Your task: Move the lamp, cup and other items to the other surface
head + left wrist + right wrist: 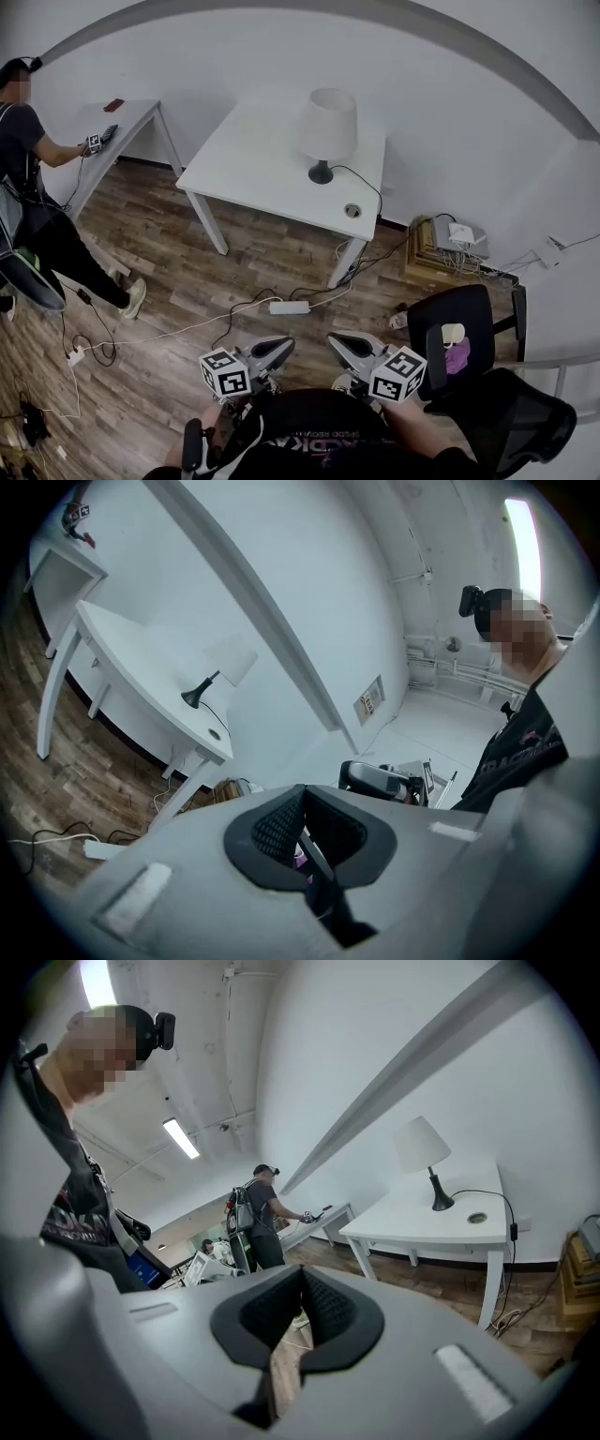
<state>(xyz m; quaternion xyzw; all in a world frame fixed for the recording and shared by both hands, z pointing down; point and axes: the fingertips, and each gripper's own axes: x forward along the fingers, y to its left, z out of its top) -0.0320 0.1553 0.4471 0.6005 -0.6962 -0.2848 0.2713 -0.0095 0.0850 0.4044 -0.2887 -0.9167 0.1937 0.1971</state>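
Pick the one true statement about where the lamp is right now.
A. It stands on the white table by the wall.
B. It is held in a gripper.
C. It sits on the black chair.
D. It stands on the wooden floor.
A: the head view shows the lamp upright on the white table, with its base resting on the tabletop near the wall.

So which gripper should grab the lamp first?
Probably right, but barely. The left gripper and right gripper are both shut, empty and far from the table; the lamp stands slightly toward the right gripper's side.
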